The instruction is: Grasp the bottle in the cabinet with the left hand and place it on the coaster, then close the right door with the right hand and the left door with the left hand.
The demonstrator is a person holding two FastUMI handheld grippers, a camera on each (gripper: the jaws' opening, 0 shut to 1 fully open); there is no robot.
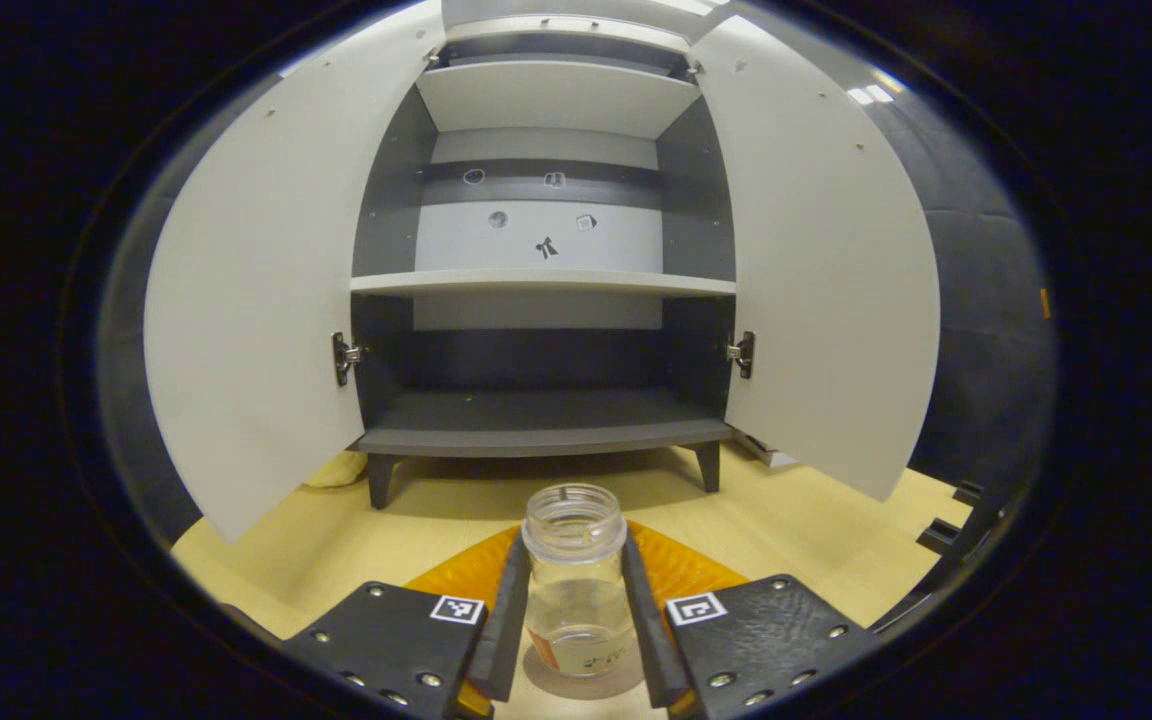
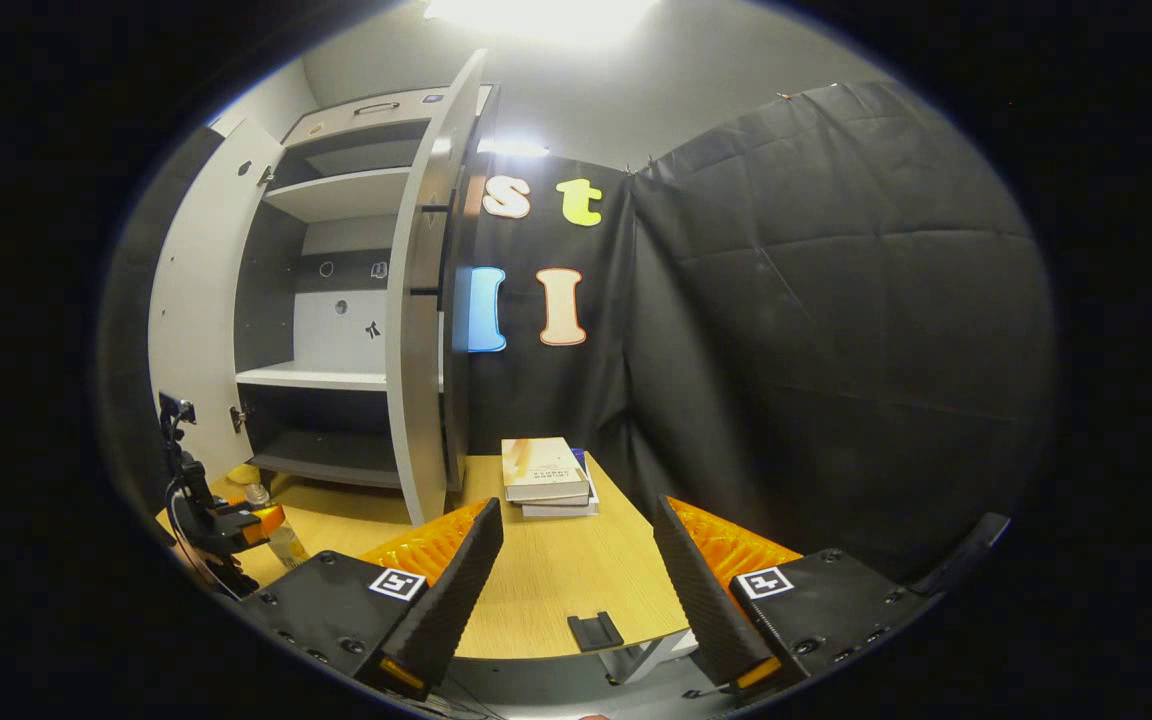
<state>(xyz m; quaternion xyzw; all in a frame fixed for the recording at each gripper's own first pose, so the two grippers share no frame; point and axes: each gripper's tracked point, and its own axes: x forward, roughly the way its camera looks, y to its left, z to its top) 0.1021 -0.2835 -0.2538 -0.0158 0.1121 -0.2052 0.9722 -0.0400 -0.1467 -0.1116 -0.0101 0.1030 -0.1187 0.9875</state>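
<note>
**Bottle at the coaster, both cabinet doors open**

The cabinet (image 1: 546,300) stands on the wooden surface (image 1: 796,530) with its left door (image 1: 256,300) and right door (image 1: 816,270) swung wide — shelves bare. Off to the side, a stack of books (image 2: 546,475) lies near the wall, a small black clip (image 2: 594,631) at the surface's edge. The bottle (image 1: 576,580) is clear glass, uncapped, with a label low down. It stands upright over the orange coaster (image 1: 676,570), between the left claw's (image 1: 576,625) fingers, which press its sides. The right claw (image 2: 576,570) hangs apart — nothing between its fingers.
</note>
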